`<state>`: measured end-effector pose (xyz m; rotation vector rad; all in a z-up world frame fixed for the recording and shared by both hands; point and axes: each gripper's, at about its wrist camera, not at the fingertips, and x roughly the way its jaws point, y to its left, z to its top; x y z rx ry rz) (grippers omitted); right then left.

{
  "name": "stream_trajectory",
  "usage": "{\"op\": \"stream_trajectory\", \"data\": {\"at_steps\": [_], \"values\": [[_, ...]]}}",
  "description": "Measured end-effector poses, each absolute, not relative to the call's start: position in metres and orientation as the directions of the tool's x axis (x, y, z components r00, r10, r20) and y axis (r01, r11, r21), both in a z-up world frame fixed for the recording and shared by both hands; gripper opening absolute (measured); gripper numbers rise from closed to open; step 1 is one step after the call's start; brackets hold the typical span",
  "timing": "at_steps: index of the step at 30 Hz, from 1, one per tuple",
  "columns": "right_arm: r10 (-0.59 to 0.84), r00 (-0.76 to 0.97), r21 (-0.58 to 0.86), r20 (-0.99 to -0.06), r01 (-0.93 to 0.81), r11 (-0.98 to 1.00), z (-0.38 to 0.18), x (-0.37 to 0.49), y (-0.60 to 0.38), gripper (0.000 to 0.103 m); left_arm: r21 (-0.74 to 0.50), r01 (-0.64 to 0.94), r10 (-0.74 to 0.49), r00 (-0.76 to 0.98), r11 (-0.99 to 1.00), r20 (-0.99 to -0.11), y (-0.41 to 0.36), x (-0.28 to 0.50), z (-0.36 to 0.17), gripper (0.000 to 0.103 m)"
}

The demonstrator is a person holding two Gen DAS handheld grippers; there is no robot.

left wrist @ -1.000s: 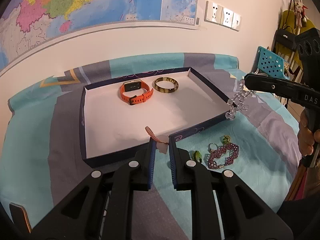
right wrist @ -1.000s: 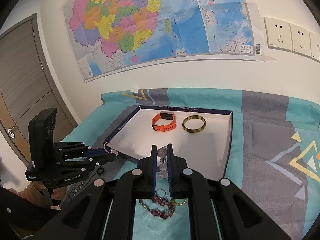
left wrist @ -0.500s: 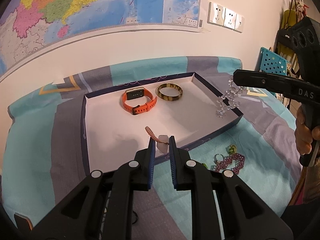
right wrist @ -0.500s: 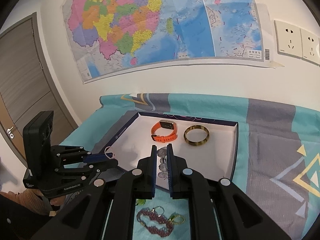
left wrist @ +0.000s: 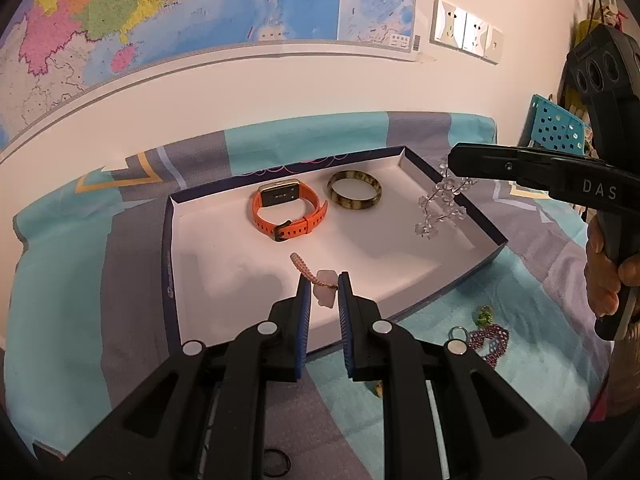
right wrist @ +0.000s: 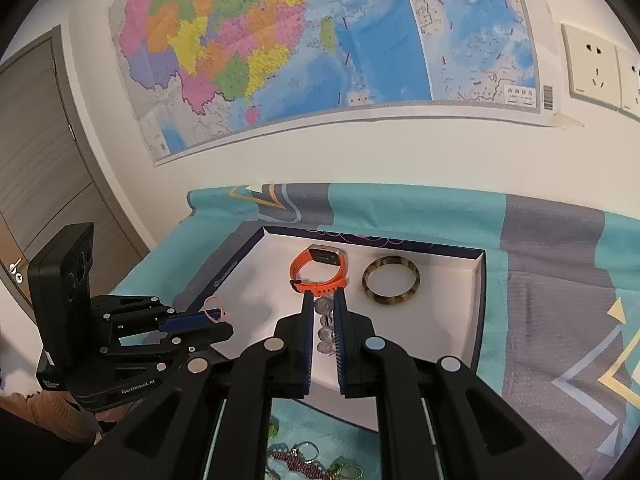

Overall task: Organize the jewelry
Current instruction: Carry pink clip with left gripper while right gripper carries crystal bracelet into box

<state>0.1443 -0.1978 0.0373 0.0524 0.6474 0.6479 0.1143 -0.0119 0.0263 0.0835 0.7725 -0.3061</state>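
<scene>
clear glassy bead bracelet (left wrist: 440, 210), glossy mottled bangle (left wrist: 354, 195), matt orange rubbery watch strap (left wrist: 290, 216), printed cloth cover (left wrist: 72, 280)

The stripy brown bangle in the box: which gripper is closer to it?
Right. The right gripper hangs just beside the bangle, holding clear beads. The left gripper is nearer the box's front edge.

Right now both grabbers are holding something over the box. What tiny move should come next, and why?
Probably lower the right gripper a little and let go. It is shut on the clear bead bracelet, which hangs over bare white floor inside the tray, beside the tortoiseshell bangle. The left gripper, shut on a pink cord charm, could follow.
</scene>
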Motion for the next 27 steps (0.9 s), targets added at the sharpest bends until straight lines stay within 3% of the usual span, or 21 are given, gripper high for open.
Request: {"op": "stream_trajectory", "data": {"at_steps": [27], "values": [[0.586,0.577,0.276,-0.569,-0.538,0.797,0.025,0.182,-0.186,0.008,-0.032,0.292,-0.219,0.638,0.956,-0.738,-0.021,0.145,0.014,0.014]]}}
